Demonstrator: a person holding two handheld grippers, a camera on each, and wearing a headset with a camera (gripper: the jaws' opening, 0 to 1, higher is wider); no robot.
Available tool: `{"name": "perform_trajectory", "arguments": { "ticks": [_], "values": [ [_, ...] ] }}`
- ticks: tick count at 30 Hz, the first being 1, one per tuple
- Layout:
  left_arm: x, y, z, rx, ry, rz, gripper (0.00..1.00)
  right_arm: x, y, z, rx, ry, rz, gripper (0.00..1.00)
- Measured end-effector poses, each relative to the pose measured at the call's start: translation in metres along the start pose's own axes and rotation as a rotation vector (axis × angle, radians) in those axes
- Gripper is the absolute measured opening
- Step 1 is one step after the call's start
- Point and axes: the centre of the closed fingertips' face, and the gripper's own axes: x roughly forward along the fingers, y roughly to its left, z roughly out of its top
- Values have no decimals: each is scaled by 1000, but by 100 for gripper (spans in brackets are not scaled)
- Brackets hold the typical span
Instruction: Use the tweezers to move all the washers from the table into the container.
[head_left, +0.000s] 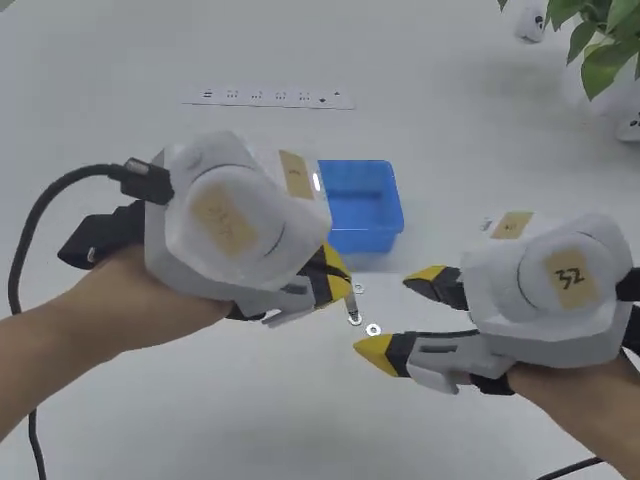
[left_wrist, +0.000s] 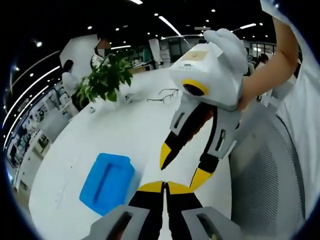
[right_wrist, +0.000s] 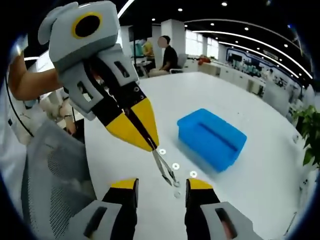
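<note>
Left tongs (left_wrist: 164, 188) pinch tweezers (right_wrist: 164, 169) beside washers (right_wrist: 175, 166); right tongs (head_left: 392, 314) spread.

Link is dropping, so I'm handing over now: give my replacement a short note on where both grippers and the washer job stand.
Left gripper: shut on the tweezers, tips down at the table among the washers.
Right gripper: open, holding nothing, beside them.
Blue container: just beyond the washers; none visible inside.
Done: nothing visibly.
Left: several washers lie on the table; I cannot tell whether the tips grip one.
</note>
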Motion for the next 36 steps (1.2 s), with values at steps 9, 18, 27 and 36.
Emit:
{"name": "perform_trajectory", "arguments": {
  "ticks": [9, 18, 27, 36],
  "values": [
    [-22, -20, 20, 41, -3, 11, 0, -9, 16, 31, -151, -76, 54, 11],
    [-40, -33, 24, 56, 19, 59, 0, -15, 43, 41, -253, -90, 127, 5],
    [-42, -27, 11, -71, -56, 143, 0, -2, 46, 41, -260, -70, 136, 4],
    [-64, -7, -10, -296, -157, 295, 18, 14, 39, 47, -235, -65, 150, 3]
  ]
}}
